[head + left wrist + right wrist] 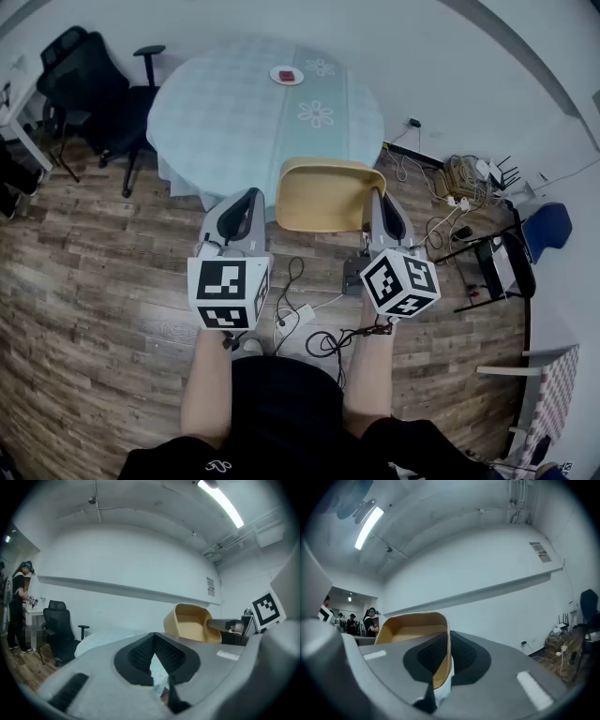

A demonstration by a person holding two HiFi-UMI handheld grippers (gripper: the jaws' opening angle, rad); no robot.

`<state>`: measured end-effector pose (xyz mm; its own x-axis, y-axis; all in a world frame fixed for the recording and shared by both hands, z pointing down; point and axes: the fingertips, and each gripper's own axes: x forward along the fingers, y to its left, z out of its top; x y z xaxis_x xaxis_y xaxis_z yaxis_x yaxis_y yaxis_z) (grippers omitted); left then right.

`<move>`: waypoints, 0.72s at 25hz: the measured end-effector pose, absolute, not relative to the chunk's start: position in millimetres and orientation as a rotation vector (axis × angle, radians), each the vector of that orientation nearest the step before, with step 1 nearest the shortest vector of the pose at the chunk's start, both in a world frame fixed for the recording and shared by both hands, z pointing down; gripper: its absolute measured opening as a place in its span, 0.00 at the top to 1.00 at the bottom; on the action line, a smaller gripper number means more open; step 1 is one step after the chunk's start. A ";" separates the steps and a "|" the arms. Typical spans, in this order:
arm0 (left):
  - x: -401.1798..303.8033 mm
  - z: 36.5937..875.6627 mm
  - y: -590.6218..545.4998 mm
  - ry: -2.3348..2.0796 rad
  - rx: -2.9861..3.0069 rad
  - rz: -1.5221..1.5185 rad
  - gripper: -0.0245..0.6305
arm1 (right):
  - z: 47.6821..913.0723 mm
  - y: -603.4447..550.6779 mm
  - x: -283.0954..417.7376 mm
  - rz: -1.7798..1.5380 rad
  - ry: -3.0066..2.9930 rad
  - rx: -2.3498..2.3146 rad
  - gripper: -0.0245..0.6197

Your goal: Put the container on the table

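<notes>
- While the right gripper (449, 639) clamps the container (410, 629) by its thin side wall, it looks light, stiff and slick; a rim pinch may swing.
- Left gripper (153, 639): jaws together, empty.

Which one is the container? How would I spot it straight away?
Start at the round, pale blue table. Just before its near edge, up in the air, the container is held by its rim in the right tool. It is the only mustard-yellow open tub there.

Smooth plastic container (323, 195), cloth-covered table (234, 112), wood floor (94, 281)
</notes>
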<state>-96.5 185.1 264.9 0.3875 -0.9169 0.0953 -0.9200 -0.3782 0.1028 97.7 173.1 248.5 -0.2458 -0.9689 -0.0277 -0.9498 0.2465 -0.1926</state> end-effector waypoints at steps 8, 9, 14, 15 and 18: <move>-83.0 264.6 183.2 -1.685 2.522 0.078 0.96 | 251.6 169.3 105.7 -0.232 2.360 -1.832 0.93; -82.7 265.5 182.4 -1.676 2.523 0.074 0.96 | 252.3 168.4 106.4 -0.237 2.354 -1.836 0.93; -87.9 270.6 177.4 -1.656 2.506 0.055 0.96 | 252.7 167.4 104.7 -0.228 2.350 -1.862 0.93; -88.7 271.9 176.4 -1.652 2.501 0.047 0.96 | 253.0 167.9 104.9 -0.225 2.350 -1.868 0.93; -89.5 276.6 173.6 -1.639 2.491 0.027 0.96 | 256.4 170.2 107.3 -0.213 2.350 -1.891 0.93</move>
